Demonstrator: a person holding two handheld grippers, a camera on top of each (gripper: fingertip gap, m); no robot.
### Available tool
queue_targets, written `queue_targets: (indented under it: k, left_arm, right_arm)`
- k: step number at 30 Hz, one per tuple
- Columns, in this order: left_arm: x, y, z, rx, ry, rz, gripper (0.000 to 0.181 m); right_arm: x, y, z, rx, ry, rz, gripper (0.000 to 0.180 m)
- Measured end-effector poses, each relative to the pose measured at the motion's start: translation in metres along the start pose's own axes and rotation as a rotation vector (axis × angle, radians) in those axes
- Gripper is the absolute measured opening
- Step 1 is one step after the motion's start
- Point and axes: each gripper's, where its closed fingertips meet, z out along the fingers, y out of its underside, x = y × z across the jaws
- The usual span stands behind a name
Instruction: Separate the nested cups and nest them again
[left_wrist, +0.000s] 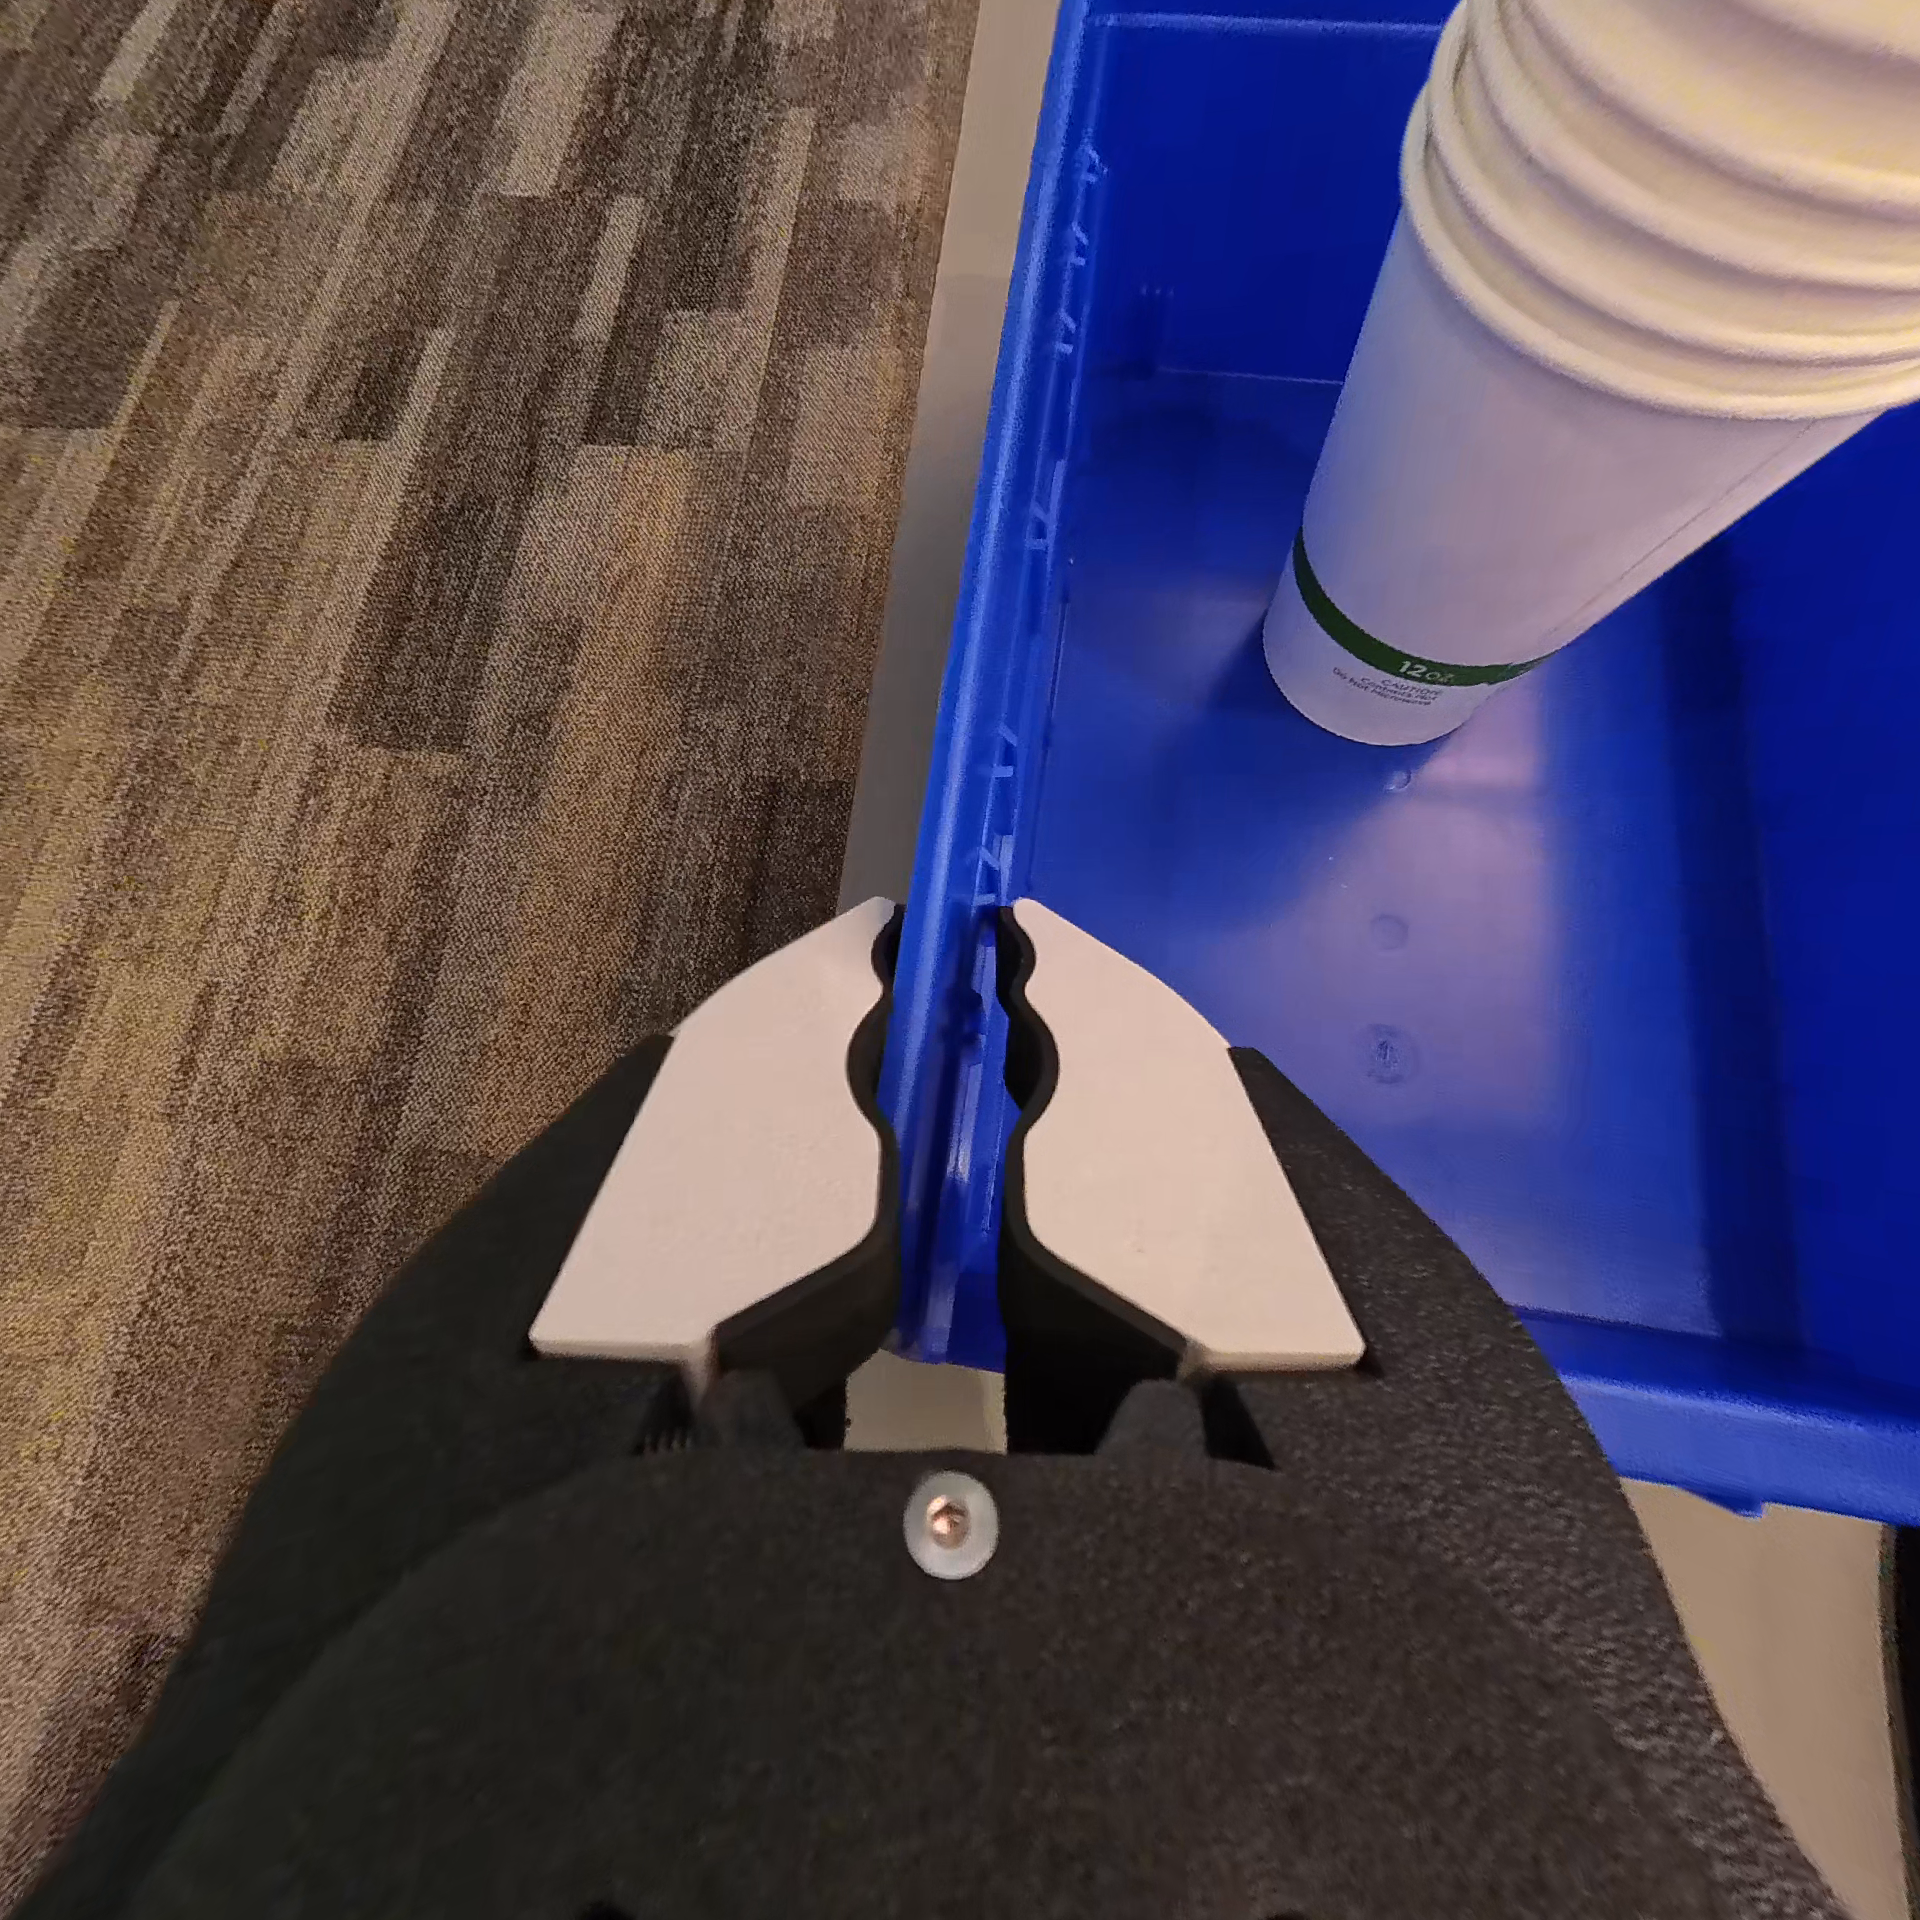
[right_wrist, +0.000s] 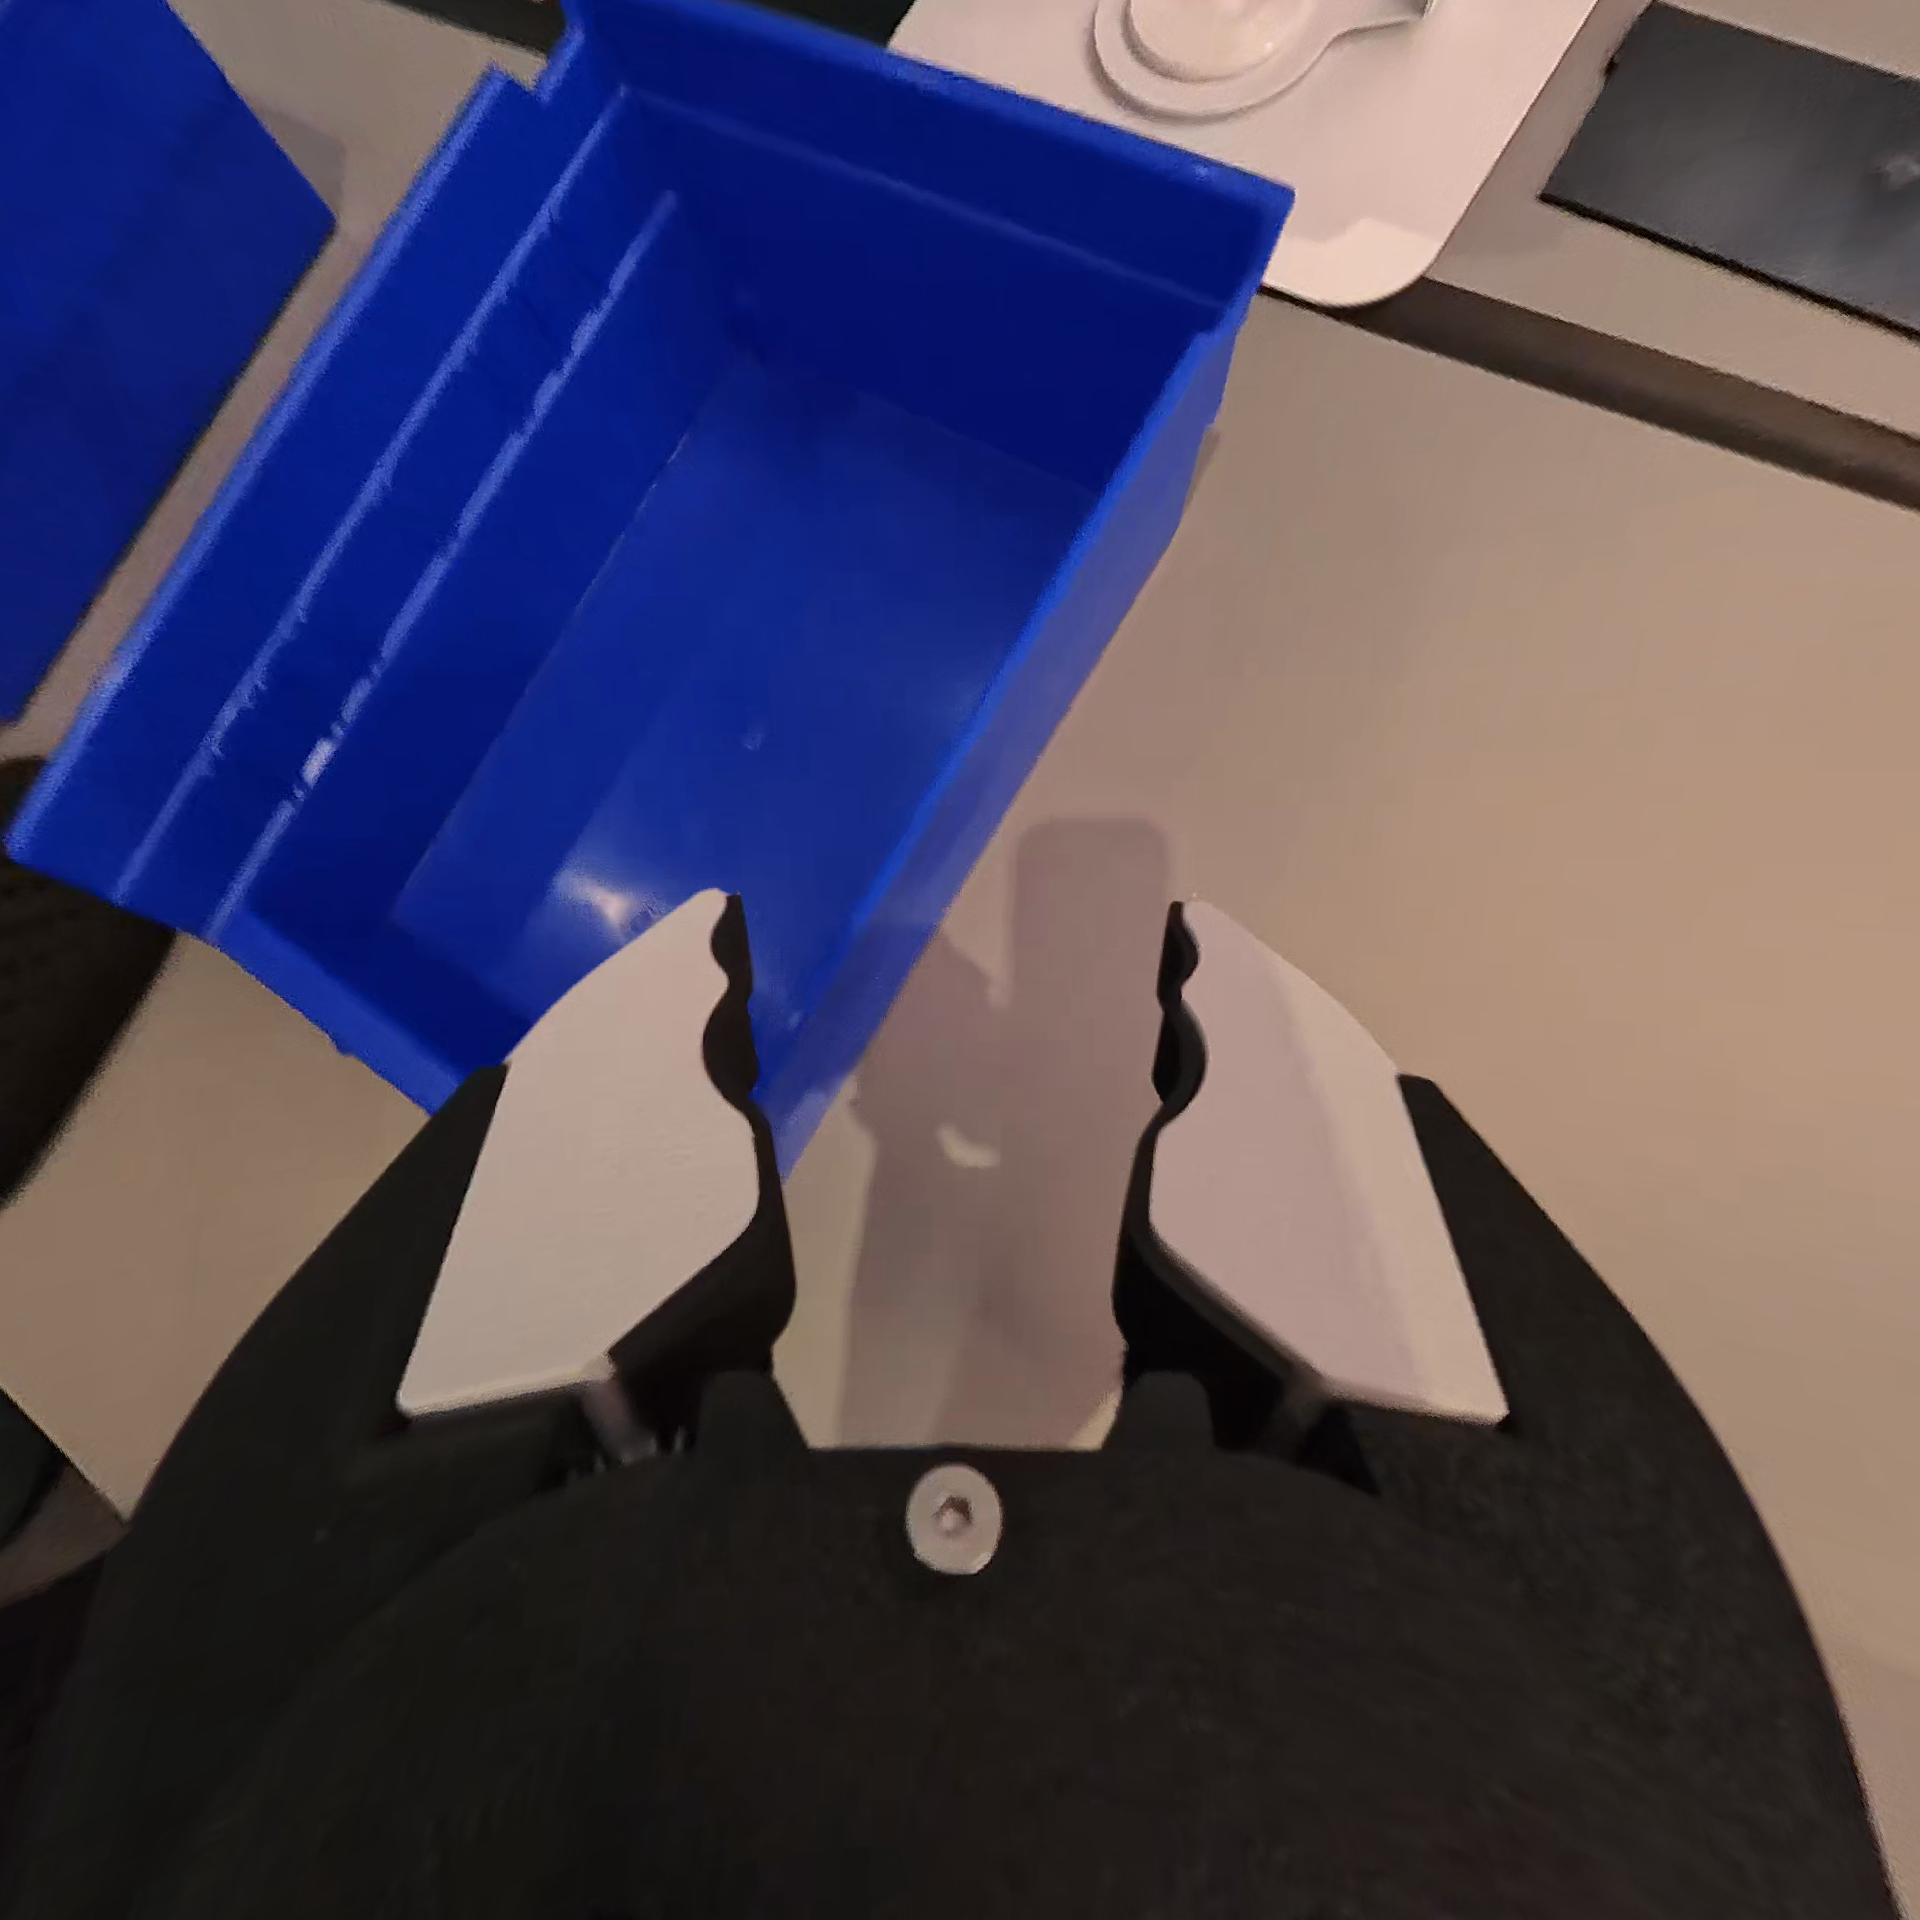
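Observation:
A stack of nested white paper cups (left_wrist: 1538, 436) with a green band near its base stands tilted inside a blue plastic bin (left_wrist: 1299, 935) in the left wrist view. My left gripper (left_wrist: 948, 914) is shut on the bin's left wall (left_wrist: 966, 1091), one finger outside and one inside. In the right wrist view my right gripper (right_wrist: 951, 909) is open and empty above the tan table, beside the near right corner of a second, empty blue bin (right_wrist: 1174, 488). No cups show in the right wrist view.
Patterned brown carpet (left_wrist: 416, 520) lies beyond the table's left edge. Part of another blue bin (right_wrist: 125, 312) shows at the left of the right wrist view. A white flat stand (right_wrist: 1299, 135) and a dark panel (right_wrist: 1766, 187) lie at the far side of the table (right_wrist: 1507, 779).

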Motion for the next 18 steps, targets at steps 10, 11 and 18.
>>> queue_targets:
  k: [10, 11, 18]
  left_arm:
    - [0.006, -0.006, -0.025, 0.097, -0.012, -0.055, 0.053]
    - [0.006, -0.006, -0.031, 0.108, -0.016, -0.059, 0.055]
    - [0.009, 0.014, -0.075, 0.14, -0.047, -0.104, 0.052]
  right_arm:
    - [-0.003, 0.013, 0.065, -0.242, 0.096, 0.133, 0.06]
    - [-0.006, 0.017, 0.07, -0.273, 0.09, 0.131, 0.048]
    - [0.01, 0.024, 0.076, -0.43, 0.207, 0.044, 0.009]
